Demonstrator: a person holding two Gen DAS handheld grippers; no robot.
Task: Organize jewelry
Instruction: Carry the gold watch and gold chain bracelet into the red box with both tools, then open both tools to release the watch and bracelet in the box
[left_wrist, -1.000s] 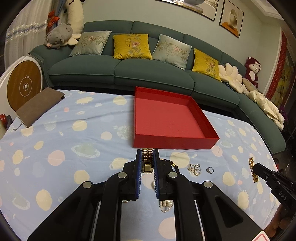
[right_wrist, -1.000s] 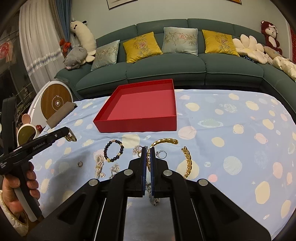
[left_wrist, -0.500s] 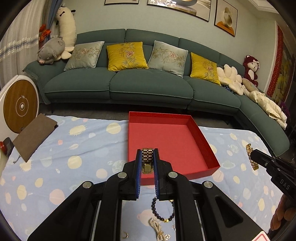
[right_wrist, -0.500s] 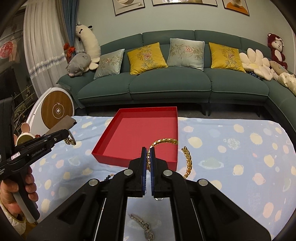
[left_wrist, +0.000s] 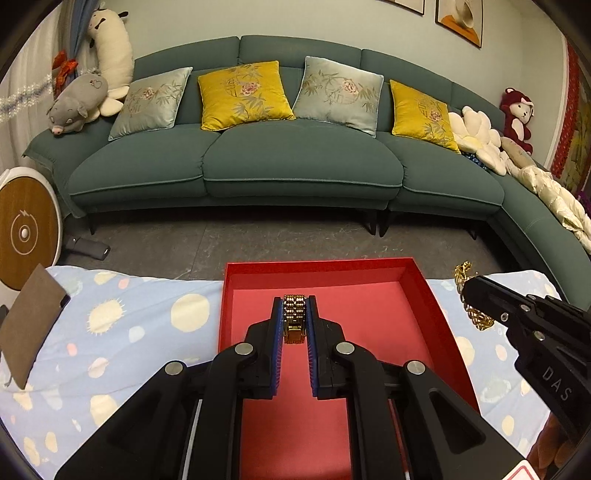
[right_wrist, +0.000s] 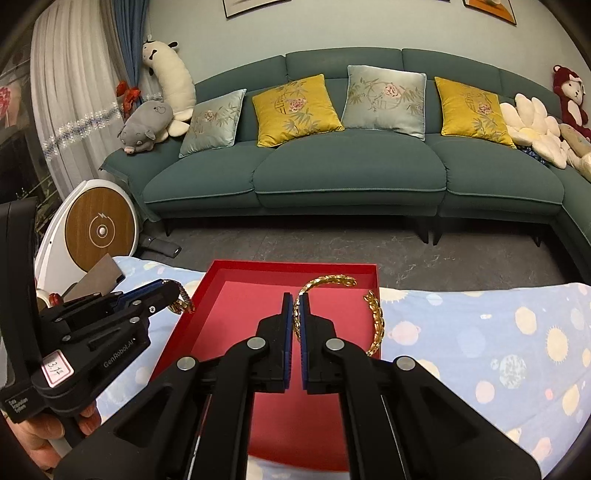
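Observation:
My left gripper (left_wrist: 294, 312) is shut on a gold link watch band (left_wrist: 294, 318) and holds it above the inside of the red box (left_wrist: 424, 295). It also shows in the right wrist view (right_wrist: 173, 295), at the box's left edge. My right gripper (right_wrist: 296, 312) is shut on a gold chain bangle (right_wrist: 375, 325) and holds it above the red box (right_wrist: 236, 273). The right gripper also shows in the left wrist view (left_wrist: 467, 288), beside the box's right wall. The other jewelry on the table is hidden.
The table carries a light blue cloth with pastel spots (left_wrist: 122, 317). A brown pad (left_wrist: 27, 332) lies at its left edge. Beyond the table are a dark floor and a green sofa (left_wrist: 258, 162) with cushions. A round white and wood device (right_wrist: 98, 230) stands at the left.
Both grippers have risen and moved forward from the jewelry pile to above the red box, each still holding its piece. The loose jewelry on the cloth has dropped out of view.

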